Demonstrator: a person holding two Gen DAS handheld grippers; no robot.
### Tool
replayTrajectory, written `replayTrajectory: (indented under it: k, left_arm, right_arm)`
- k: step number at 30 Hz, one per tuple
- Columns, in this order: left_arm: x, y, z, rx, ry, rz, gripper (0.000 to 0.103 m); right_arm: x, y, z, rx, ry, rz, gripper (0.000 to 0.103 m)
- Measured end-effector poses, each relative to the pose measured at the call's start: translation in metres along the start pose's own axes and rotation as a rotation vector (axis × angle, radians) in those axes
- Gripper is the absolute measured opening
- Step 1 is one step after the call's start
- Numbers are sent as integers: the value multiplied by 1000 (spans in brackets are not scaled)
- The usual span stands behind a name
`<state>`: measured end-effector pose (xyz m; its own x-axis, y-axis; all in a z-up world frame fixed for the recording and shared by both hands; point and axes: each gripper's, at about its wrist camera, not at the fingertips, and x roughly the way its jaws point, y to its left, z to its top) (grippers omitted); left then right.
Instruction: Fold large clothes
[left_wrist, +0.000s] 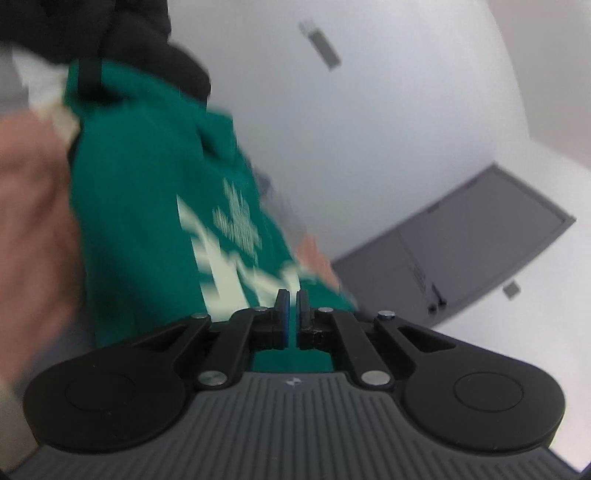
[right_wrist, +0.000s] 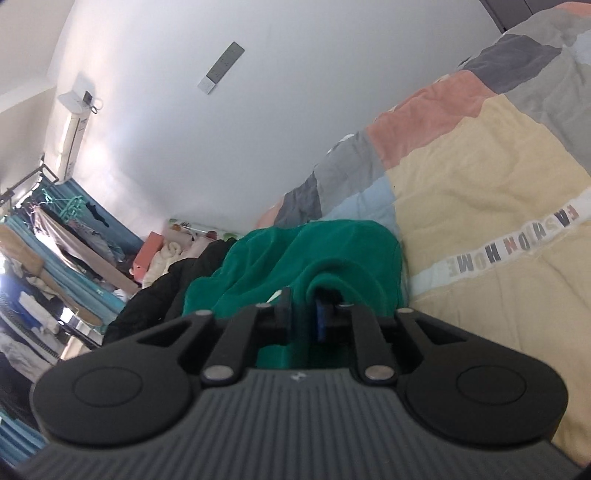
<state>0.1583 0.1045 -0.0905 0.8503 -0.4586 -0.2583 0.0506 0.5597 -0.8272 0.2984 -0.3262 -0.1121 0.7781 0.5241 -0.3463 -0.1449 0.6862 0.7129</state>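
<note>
Green sweatshirt (right_wrist: 295, 258) lifted above the bed (right_wrist: 480, 221), bunched. Left hand-held gripper (left_wrist: 293, 306) jaws nearly closed, pinching green fabric. Right hand-held gripper (right_wrist: 303, 308) clamped on a thick fold. Judgement: soft, limp, fairly heavy fleece; best held at hem or shoulder seams.
</note>
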Motion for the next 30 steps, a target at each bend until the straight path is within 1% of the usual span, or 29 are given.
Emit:
replayTrajectory:
  k: [1,2,3,4,6,7,8,9,11,13,14,16,18,20,22,23,25,26,27,28,30]
  left_arm:
    - [0,-4,-11,-2,30,3,14]
    - [1,-8,-21,-6,59,12,21]
    - [2,-11,-30,-8,92,21,37]
    - [3,-13,-39,-10,119,33,50]
    - [5,-14,-54,-38,168,66,56]
    - [7,-11,-60,-65,195,92,61]
    - [11,-5,-60,-90,214,117,64]
    - [14,0,-62,-114,227,146,69]
    - [14,4,-71,-144,246,196,74]
    - [19,8,-71,-169,276,235,81]
    - [31,14,-68,-181,286,245,81]
    - [31,17,-70,-217,284,267,82]
    - [32,21,-72,-240,265,287,82]
    - [36,29,-71,-275,221,297,81]
    - [43,38,-69,-319,196,264,77]
    - [43,40,-68,-328,180,251,70]
    - [41,39,-62,-296,168,258,34]
    - [37,36,-57,-270,149,256,24]
    - [33,33,-52,-248,127,249,11]
    - [26,29,-45,-225,100,243,8]
    - [7,21,-29,-175,17,233,7]
  right_arm:
    - [-5,0,-2,1,0,3,44]
    - [-11,0,-5,3,-2,12,51]
    - [-17,2,-8,6,-4,19,61]
    - [-21,3,-11,8,-2,19,63]
    - [-29,6,-15,-3,-3,11,63]
    - [-33,8,-17,-13,-4,0,64]
    - [-35,9,-19,-25,-1,-19,65]
    - [-36,10,-20,-34,3,-36,66]
    - [-35,10,-21,-50,18,-64,66]
    - [-32,7,-22,-35,32,-73,66]
    - [-30,4,-22,-18,39,-71,66]
    - [-26,-2,-21,17,51,-61,66]
    - [-23,-6,-21,34,57,-61,66]
    - [-20,-8,-22,39,62,-69,66]
    - [-17,-11,-22,45,68,-76,66]
    - [-15,-12,-23,51,71,-77,66]
    - [-13,-14,-23,65,78,-77,66]
    - [-12,-15,-22,74,81,-77,66]
    - [-11,-17,-22,84,88,-77,66]
    - [-11,-18,-21,91,94,-75,66]
    - [-11,-17,-21,99,98,-55,66]
